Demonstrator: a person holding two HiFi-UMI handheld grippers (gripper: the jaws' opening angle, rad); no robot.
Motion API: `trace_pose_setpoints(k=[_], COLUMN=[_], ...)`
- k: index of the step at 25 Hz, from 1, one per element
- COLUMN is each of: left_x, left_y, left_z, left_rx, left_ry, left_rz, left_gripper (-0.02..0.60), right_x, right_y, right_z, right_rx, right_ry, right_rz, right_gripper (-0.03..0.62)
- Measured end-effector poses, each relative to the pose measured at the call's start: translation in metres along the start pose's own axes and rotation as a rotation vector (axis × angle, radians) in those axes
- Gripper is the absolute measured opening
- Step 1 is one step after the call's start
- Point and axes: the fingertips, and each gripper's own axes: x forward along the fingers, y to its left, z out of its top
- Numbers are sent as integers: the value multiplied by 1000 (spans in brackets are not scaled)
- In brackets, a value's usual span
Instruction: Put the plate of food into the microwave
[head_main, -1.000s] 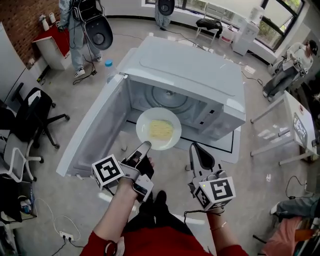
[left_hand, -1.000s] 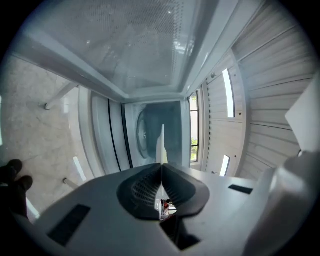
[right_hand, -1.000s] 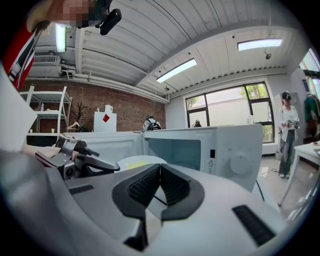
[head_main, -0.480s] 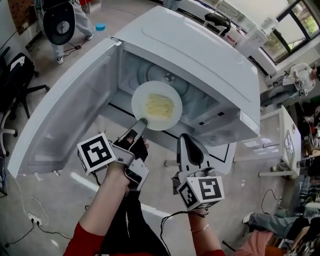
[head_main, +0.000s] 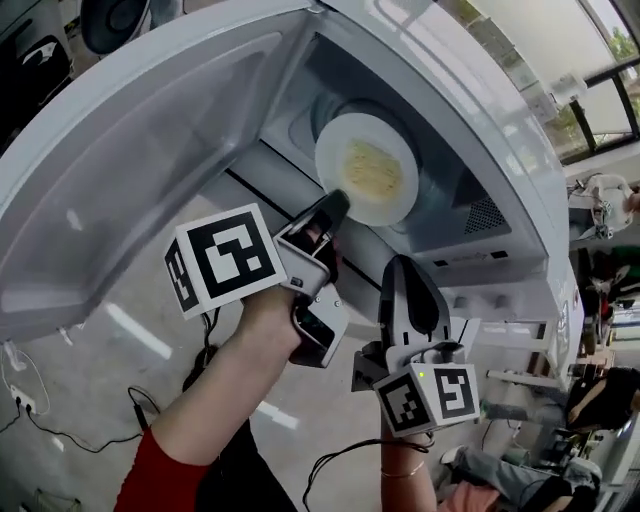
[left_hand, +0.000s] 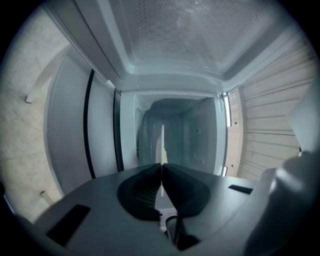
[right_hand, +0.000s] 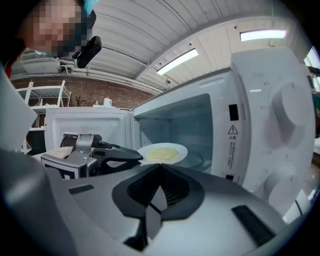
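A white plate (head_main: 368, 168) with flat yellow food on it hangs in the mouth of the open white microwave (head_main: 480, 130), above the glass turntable. My left gripper (head_main: 335, 205) is shut on the plate's near rim and holds it level. In the left gripper view the plate (left_hand: 162, 142) shows edge-on as a thin white line between the closed jaws of the left gripper (left_hand: 161, 167), with the cavity behind. My right gripper (head_main: 403, 270) is shut with nothing in it, just right of the left one, in front of the oven. In the right gripper view, the plate (right_hand: 162, 152) sits ahead of the right gripper (right_hand: 160, 166).
The microwave door (head_main: 130, 170) stands swung wide open to the left. The control panel with two knobs (right_hand: 285, 115) is on the oven's right side. A person's legs (head_main: 500, 480) and office furniture lie at the lower right edge.
Both grippers have moved forward toward the microwave. The plate, still in the left gripper, went from in front of the opening to inside its mouth. The head view has come much closer.
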Motion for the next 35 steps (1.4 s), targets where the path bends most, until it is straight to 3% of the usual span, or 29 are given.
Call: trace_pose_setpoints(k=[13, 30, 35], left_x=[32, 67, 76], left_y=[-5, 9, 10], left_z=[16, 22, 22], left_rx=[1, 95, 163], left_ry=[-6, 67, 100], left_rz=[38, 151, 210], left_gripper=[17, 20, 20], right_x=[15, 35, 40], right_y=[8, 0, -11], right_z=[1, 8, 4], right_rx=[-34, -34, -7], right_ry=[-7, 16, 43], right_rz=[7, 1, 0], right_gripper=[14, 14, 14])
